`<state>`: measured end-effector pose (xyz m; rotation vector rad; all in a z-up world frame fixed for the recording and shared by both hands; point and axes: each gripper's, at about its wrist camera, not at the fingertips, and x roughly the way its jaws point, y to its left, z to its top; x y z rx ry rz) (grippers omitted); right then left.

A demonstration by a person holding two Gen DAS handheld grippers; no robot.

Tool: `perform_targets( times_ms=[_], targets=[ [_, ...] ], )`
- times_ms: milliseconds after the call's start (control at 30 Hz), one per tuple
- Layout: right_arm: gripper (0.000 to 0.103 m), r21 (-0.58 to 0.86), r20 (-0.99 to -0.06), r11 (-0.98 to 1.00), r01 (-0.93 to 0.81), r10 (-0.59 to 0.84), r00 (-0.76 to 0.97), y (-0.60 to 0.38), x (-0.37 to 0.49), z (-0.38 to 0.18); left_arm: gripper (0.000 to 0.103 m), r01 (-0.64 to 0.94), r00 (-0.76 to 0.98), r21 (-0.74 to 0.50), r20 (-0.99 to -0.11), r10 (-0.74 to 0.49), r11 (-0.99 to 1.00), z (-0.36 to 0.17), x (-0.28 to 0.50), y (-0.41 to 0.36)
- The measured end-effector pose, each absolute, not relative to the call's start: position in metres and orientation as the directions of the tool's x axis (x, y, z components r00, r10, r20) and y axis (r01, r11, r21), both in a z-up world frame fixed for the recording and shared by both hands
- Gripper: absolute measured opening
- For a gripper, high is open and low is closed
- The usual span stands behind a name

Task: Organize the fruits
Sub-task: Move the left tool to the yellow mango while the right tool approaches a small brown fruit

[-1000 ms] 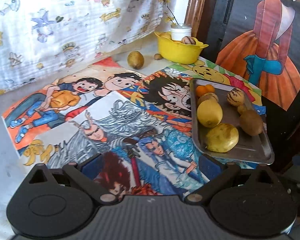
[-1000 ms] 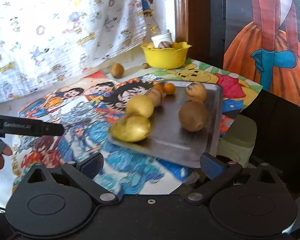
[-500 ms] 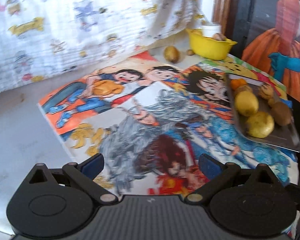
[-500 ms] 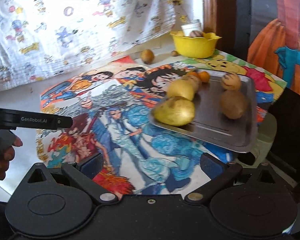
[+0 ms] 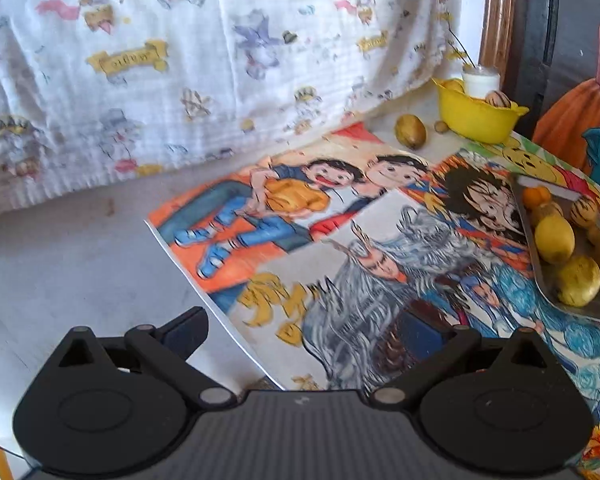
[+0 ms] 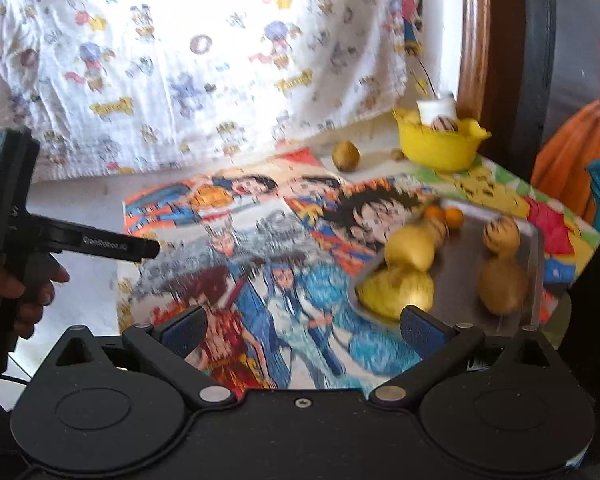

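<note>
Both grippers are hovering empty over the cartoon-print mat, with the fruit lying ahead and to their right.

The left gripper (image 5: 306,326) is holding its jaws wide apart over the mat's (image 5: 284,216) left edge, nothing between them. The right gripper (image 6: 302,326) is likewise holding its jaws apart, just short of the metal tray (image 6: 462,240) at the tabletop's right edge. On the tray, two yellow fruits (image 6: 396,292) are lying along its left rim, the near one's long axis running across the jaws; two brown fruits (image 6: 500,284) are sitting to the right. A yellow bowl (image 6: 440,148) is sitting at the far right corner, a loose brown fruit (image 6: 345,155) just left of it.
</note>
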<state>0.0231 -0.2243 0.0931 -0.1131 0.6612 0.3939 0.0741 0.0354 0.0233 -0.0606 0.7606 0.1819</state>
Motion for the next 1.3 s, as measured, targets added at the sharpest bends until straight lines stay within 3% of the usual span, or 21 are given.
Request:
perform_targets(
  times_ms=[433, 700, 867, 1000, 1100, 1300],
  targets=[
    [0.102, 0.057, -0.560, 0.913, -0.405, 0.365, 0.744, -0.223, 0.069, 0.171, 0.103, -0.141, 0.799, 0.054, -0.583, 0.145, 0.989, 0.078, 0.092, 0.039],
    [0.102, -0.009, -0.561, 0.915, -0.403, 0.329, 0.760, -0.211, 0.140, 0.290, 0.103, -0.012, 0.887, 0.150, -0.456, 0.080, 0.989, 0.153, 0.122, 0.030],
    [0.103, 0.070, -0.572, 0.921, -0.384, 0.352, 0.741, -0.205, 0.197, 0.338, 0.103, 0.061, 0.931, 0.185, -0.365, 0.011, 0.981, 0.194, 0.148, 0.021],
    [0.103, 0.119, -0.554, 0.913, -0.389, 0.387, 0.737, -0.204, 0.237, 0.320, 0.103, 0.143, 0.937, 0.126, -0.335, -0.093, 0.982, 0.190, 0.172, 0.013],
    [0.102, 0.102, -0.542, 0.893, -0.439, 0.420, 0.728, -0.207, 0.264, 0.281, 0.103, 0.191, 0.921, 0.082, -0.361, -0.149, 0.978, 0.162, 0.198, 0.007],
    [0.102, -0.278, -0.604, 0.706, -0.651, 0.399, 0.690, -0.209, 0.313, 0.212, 0.103, 0.267, 0.882, 0.116, -0.430, -0.194, 0.957, 0.091, 0.245, -0.008]
  ],
)
